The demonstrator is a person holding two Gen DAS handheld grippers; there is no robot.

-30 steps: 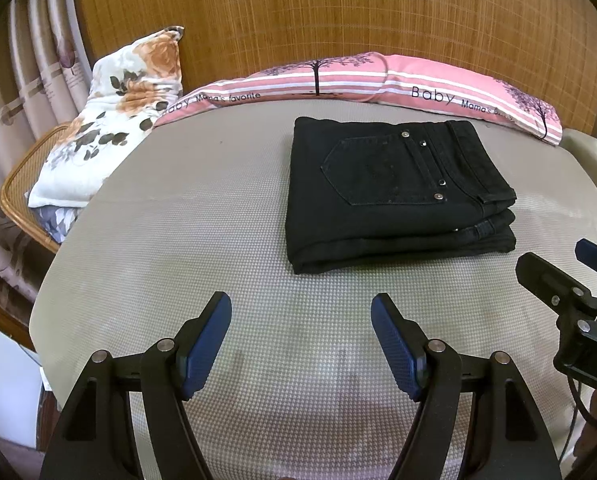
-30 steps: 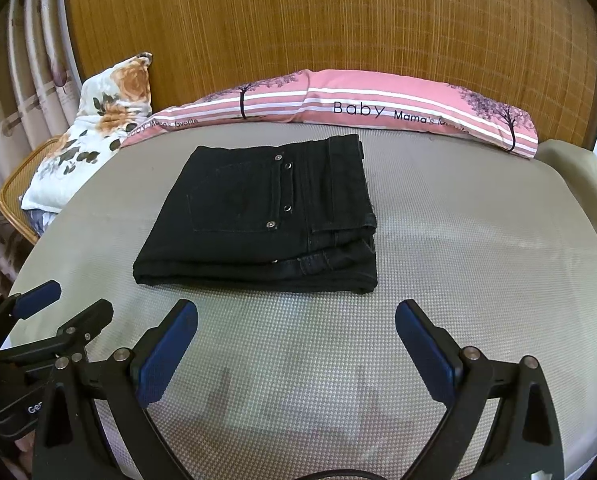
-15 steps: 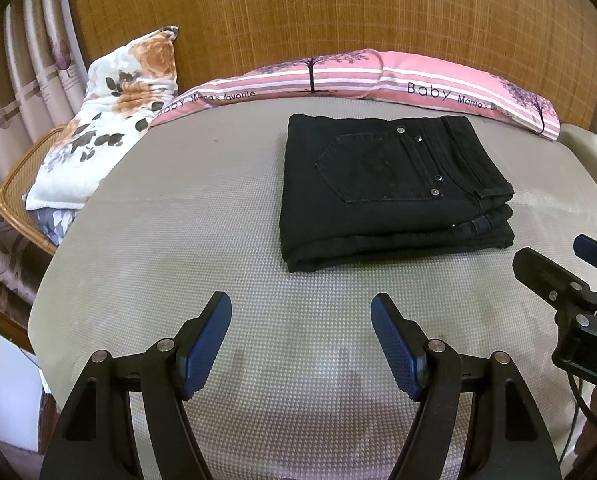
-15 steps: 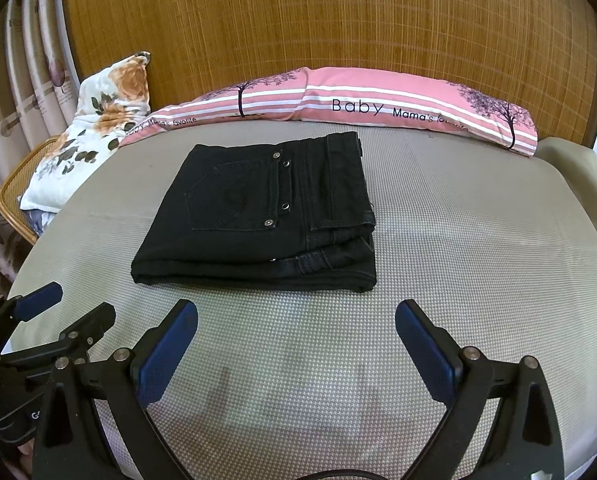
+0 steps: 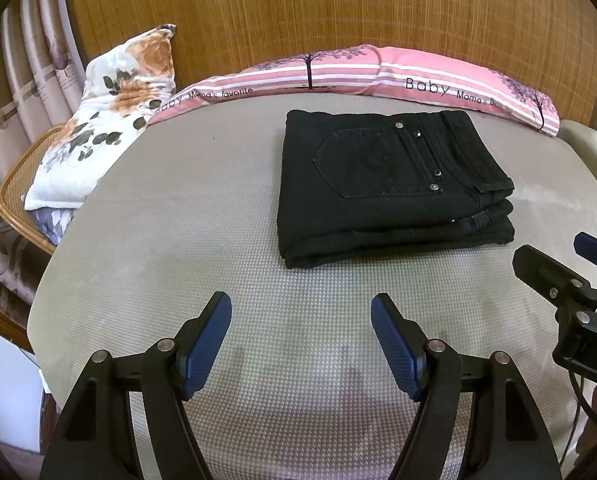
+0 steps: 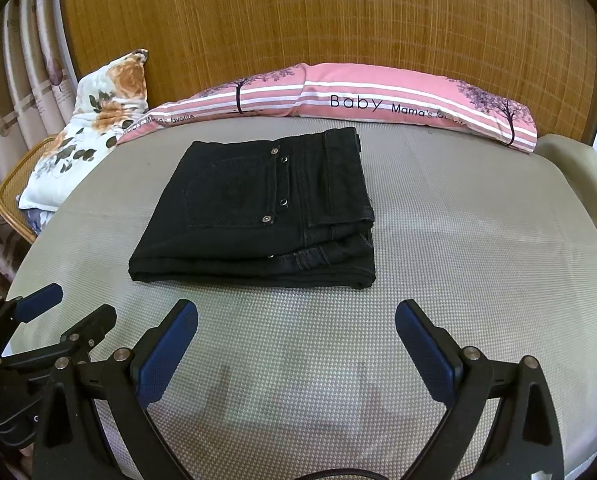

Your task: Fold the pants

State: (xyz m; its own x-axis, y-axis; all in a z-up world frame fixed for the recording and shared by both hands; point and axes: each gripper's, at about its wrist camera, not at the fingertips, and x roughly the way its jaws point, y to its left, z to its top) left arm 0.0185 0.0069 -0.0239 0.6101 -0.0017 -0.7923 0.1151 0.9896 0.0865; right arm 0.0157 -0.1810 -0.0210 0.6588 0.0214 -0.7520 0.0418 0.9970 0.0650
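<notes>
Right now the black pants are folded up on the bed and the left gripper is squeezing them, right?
Not quite. The black pants are folded on the bed, but the left gripper is open and apart from them, holding nothing. The left wrist view shows it.

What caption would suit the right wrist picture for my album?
Black pants lie folded on a grey mat, both open tongs, right and left, short of them.

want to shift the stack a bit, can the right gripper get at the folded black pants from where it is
Probably yes. The right gripper is open and empty, and only bare grey mattress cover lies between it and the near edge of the folded black pants. The left gripper sits off to the side, clear of that path.
</notes>
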